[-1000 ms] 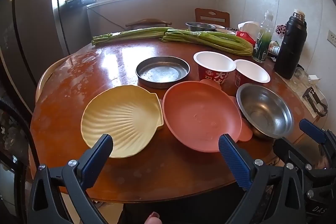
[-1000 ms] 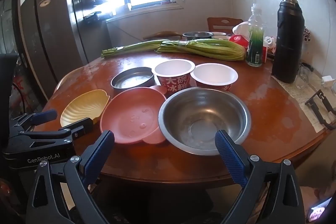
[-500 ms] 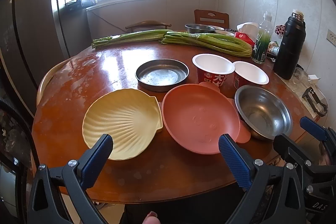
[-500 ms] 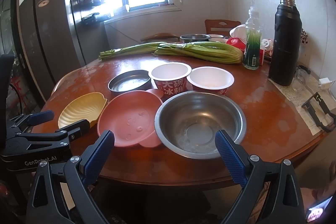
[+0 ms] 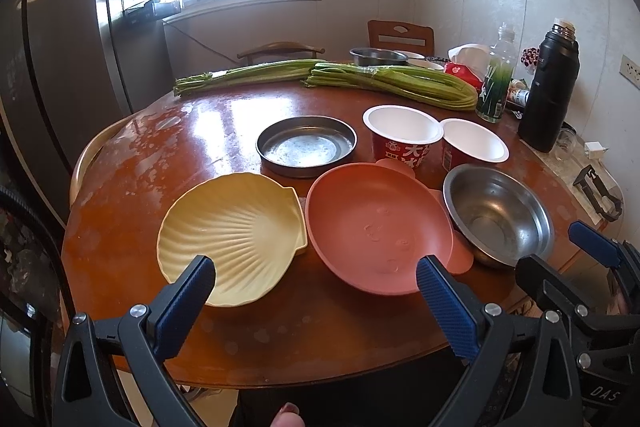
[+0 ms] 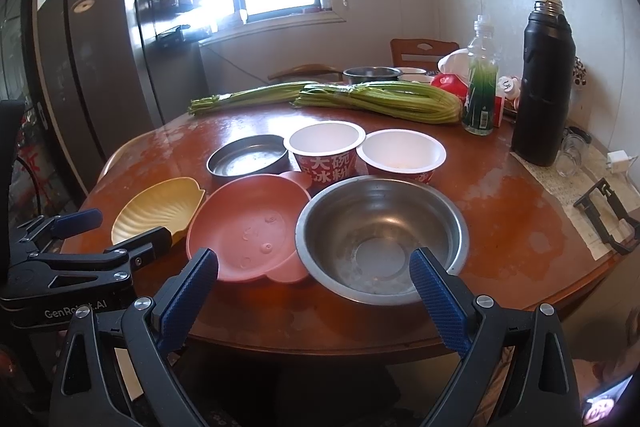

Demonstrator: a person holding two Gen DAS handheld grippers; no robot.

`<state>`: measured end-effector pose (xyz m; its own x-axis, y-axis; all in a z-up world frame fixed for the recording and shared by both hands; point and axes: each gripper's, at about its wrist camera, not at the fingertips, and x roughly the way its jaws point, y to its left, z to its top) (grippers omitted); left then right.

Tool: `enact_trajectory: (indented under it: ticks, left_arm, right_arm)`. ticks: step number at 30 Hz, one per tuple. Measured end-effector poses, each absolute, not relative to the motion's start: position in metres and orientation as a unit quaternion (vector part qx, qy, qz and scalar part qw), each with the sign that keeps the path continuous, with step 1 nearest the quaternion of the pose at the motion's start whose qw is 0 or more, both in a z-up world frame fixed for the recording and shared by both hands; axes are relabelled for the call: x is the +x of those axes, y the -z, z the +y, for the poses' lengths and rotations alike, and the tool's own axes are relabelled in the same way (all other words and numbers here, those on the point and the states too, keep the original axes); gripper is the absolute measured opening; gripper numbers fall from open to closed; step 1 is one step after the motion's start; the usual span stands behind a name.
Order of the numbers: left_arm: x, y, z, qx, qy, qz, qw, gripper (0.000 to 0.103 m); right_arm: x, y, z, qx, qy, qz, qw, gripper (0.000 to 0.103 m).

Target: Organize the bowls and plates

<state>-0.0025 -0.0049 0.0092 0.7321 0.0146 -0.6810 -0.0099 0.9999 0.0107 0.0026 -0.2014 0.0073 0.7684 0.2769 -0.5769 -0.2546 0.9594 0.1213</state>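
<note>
**Plates and bowls: six pieces on the bench, none yet stacked**

Landmark: the pink plate (image 5: 376, 227), near the front edge of the round wooden bench (image 5: 132, 187).

1. Left gripper (image 5: 316, 287). Held low in front of the bench edge, left-front of the pink plate. Jaws wide apart, nothing between them.
2. Yellow shell plate (image 5: 232, 231). Immediately left of the pink plate, rims touching or nearly so. Empty, lying flat.
3. Shallow metal dish (image 5: 306, 145). Behind the pink plate, slightly to its left. Empty.
4. Pink plate. Empty, lying flat; small ear-like tabs on its rim.
5. Red paper bowl (image 5: 402, 135). Directly behind the pink plate, upright, white inside, red printed wall.
6. Second paper bowl (image 5: 474, 145). Behind and to the right of the pink plate, touching its twin.
7. Steel bowl (image 6: 382, 239). Immediately right of the pink plate, its rim over the plate's right tab. Empty, upright.
8. Right gripper (image 6: 314, 281). Held in front of the steel bowl, right-front of the pink plate. Jaws wide apart, empty.

Not in the task lot: celery bundles (image 5: 392, 83), green bottle (image 5: 496, 83) and black flask (image 5: 554, 91), all far behind the pink plate.

Progress, as judged: apparently at the start. Every piece sits singly and neither gripper touches one. All the grouping of plates and nesting of bowls remains.
</note>
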Motion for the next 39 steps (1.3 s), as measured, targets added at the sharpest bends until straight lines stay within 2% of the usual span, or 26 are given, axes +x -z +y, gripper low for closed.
enact_trajectory:
  ticks: [27, 39]
  left_arm:
    - [-0.001, -0.015, -0.002, 0.003, -0.01, 0.364, 0.931, 0.102]
    - [-0.001, -0.028, 0.044, -0.023, -0.044, 0.357, 0.933, 0.102]
  right_arm:
    - [0.004, -0.016, -0.196, 0.016, -0.145, 0.301, 0.943, 0.097]
    - [0.025, -0.035, -0.168, 0.004, -0.176, 0.291, 0.94, 0.097]
